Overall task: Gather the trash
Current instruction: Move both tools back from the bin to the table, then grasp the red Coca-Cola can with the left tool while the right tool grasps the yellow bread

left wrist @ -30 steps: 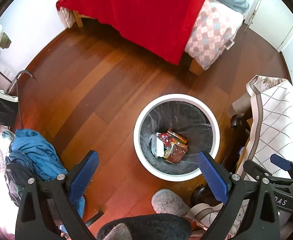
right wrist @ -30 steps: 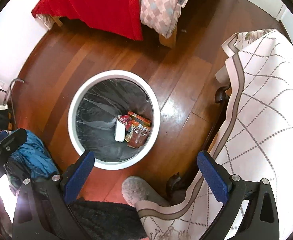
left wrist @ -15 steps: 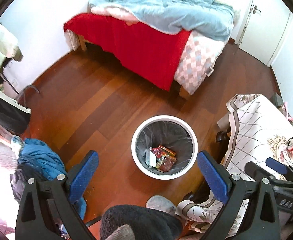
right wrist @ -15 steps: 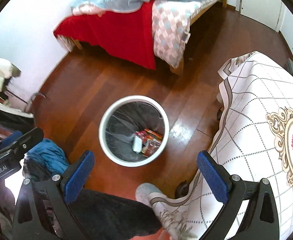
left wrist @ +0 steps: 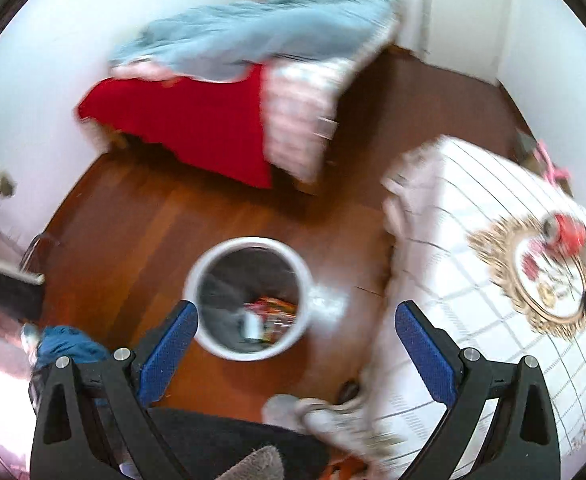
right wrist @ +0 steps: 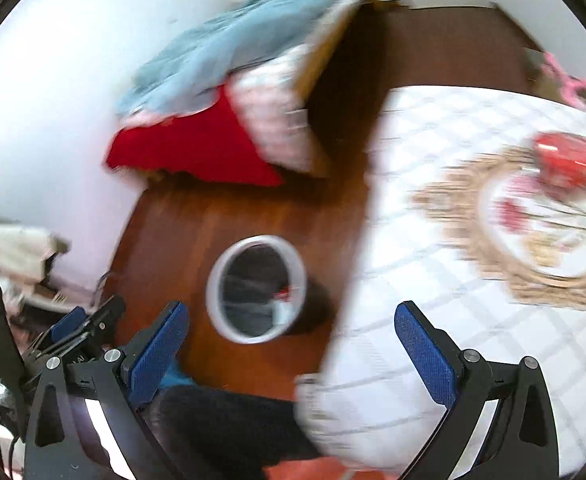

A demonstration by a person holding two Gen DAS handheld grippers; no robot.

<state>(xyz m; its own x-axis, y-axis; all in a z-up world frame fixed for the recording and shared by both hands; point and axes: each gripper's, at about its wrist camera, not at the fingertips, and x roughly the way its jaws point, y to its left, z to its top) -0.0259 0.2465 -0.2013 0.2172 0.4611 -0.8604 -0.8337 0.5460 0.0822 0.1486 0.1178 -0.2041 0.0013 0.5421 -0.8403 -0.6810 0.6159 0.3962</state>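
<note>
A white round trash bin (left wrist: 305, 280) with a dark liner stands on the wood floor and holds several wrappers (left wrist: 271, 314). It also shows in the right wrist view (right wrist: 299, 276). A red can (left wrist: 569, 232) lies on the table's patterned cloth (left wrist: 493, 360), seen too in the right wrist view (right wrist: 563, 158). My left gripper (left wrist: 295, 342) is open and empty, high above the bin. My right gripper (right wrist: 291, 344) is open and empty, above the table's left edge. Both views are blurred.
A bed (left wrist: 221, 120) with a red blanket and a blue quilt stands at the back. The clothed table (right wrist: 473, 280) fills the right side. Blue clothing (left wrist: 69, 344) lies on the floor at left. A slippered foot (left wrist: 285, 408) is near the bin.
Both grippers have risen and swung right. The bin looks smaller and sits further left. The tabletop and the red can have come into view. Both grippers stay open.
</note>
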